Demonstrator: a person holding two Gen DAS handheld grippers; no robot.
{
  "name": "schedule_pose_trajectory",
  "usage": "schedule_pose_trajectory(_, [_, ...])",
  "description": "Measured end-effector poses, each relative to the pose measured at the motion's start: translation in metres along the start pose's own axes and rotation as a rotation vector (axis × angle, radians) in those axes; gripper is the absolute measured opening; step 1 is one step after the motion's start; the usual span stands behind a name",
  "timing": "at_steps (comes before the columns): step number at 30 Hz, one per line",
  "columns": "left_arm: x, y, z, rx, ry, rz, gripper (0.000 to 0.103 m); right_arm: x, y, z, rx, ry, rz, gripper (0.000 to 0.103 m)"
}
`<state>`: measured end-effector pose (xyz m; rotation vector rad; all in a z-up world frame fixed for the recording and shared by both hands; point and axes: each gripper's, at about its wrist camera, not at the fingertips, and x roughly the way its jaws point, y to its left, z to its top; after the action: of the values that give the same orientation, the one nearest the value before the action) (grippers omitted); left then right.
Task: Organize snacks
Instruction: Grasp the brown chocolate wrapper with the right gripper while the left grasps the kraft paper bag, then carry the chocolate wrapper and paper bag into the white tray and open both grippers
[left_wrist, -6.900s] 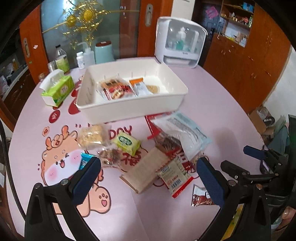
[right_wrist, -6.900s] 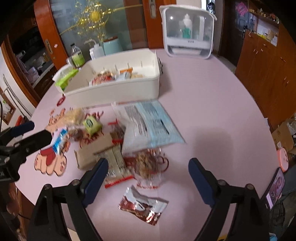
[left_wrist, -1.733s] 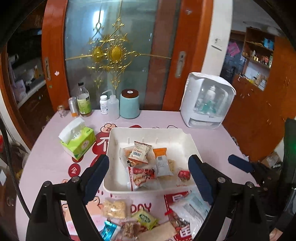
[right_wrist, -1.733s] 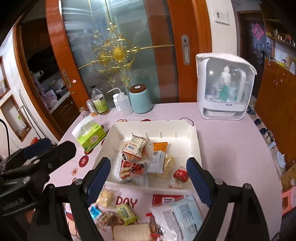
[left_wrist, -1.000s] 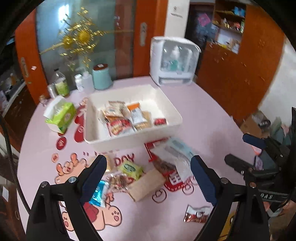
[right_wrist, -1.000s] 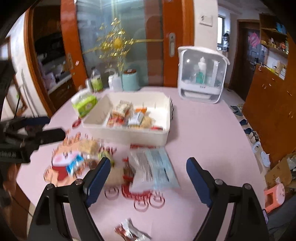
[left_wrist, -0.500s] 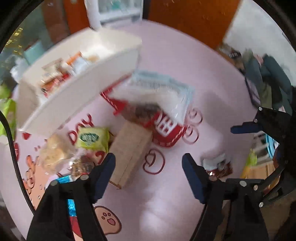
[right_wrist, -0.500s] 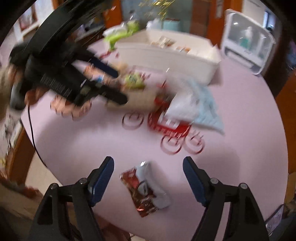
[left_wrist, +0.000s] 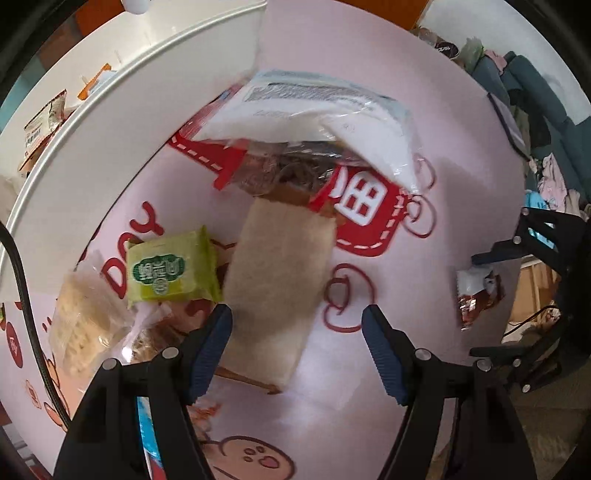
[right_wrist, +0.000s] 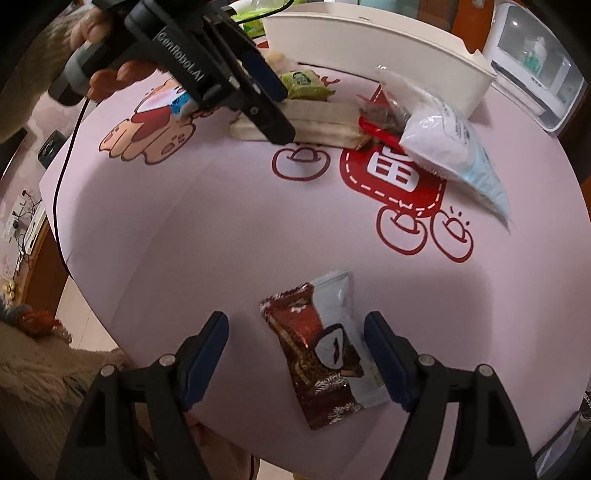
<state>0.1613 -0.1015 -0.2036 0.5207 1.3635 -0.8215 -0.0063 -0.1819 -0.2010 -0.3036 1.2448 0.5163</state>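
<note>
Right gripper (right_wrist: 295, 345) | jaws parted, nothing gripped, lately narrowed | brown wrapper (right_wrist: 325, 352) lain on table (right_wrist: 221, 229) between pads, long axis along fingers | left gripper (left_wrist: 297, 341) parted over beige pack (left_wrist: 277, 288) | bin (right_wrist: 369, 40) beyond

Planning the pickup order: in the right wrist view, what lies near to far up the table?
Brown snack packet → red cart print → beige flat packet → green packet → white bin.
</note>
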Motion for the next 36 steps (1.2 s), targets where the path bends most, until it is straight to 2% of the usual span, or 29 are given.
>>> schedule_pose_trajectory(4, [0.004, 0.009, 0.001, 0.008, 0.011, -0.002, 0.072, 0.002, 0.002, 0.000, -0.021, 0.002, -0.014, 0.077])
schedule_pose_trajectory(7, [0.017, 0.017, 0.005, 0.009, 0.051, -0.006, 0.072, 0.002, 0.004, 0.001, -0.048, 0.001, -0.030, 0.077])
schedule_pose_trajectory(10, [0.020, 0.012, 0.007, 0.038, 0.051, -0.005, 0.078, 0.003, 0.005, 0.001, -0.056, -0.002, -0.032, 0.076])
schedule_pose_trajectory(12, [0.021, 0.007, 0.007, 0.062, 0.050, 0.010, 0.079, 0.003, 0.004, 0.003, -0.061, -0.007, -0.031, 0.069])
schedule_pose_trajectory(13, [0.022, 0.003, 0.006, 0.074, 0.049, 0.012, 0.079, 0.001, 0.003, 0.003, -0.066, -0.014, -0.029, 0.057])
schedule_pose_trajectory(14, [0.022, -0.003, 0.005, 0.087, 0.049, 0.018, 0.079, 0.000, 0.003, 0.005, -0.071, -0.018, -0.026, 0.051])
schedule_pose_trajectory(16, [0.022, -0.011, 0.003, 0.108, 0.048, 0.046, 0.074, -0.001, 0.001, 0.008, -0.071, -0.008, -0.022, 0.050])
schedule_pose_trajectory(18, [0.021, -0.021, 0.003, 0.100, 0.041, 0.078, 0.055, -0.001, 0.000, 0.010, -0.070, -0.006, -0.028, 0.049])
schedule_pose_trajectory(22, [0.019, -0.027, 0.004, -0.044, 0.034, 0.046, 0.053, -0.001, -0.002, 0.013, -0.045, -0.005, -0.039, 0.046])
schedule_pose_trajectory(26, [0.018, -0.046, -0.009, -0.127, 0.016, 0.056, 0.052, -0.005, -0.011, 0.019, 0.020, -0.015, -0.028, 0.045])
schedule_pose_trajectory(30, [0.014, -0.057, -0.022, -0.226, 0.008, 0.028, 0.052, -0.013, -0.017, 0.021, 0.042, -0.028, -0.045, 0.044])
schedule_pose_trajectory(32, [0.010, -0.063, -0.031, -0.263, 0.004, 0.026, 0.052, -0.017, -0.019, 0.021, 0.054, -0.037, -0.051, 0.036])
schedule_pose_trajectory(36, [-0.008, -0.073, -0.050, -0.336, -0.019, 0.030, 0.052, -0.024, -0.024, 0.022, 0.086, -0.052, -0.047, 0.036])
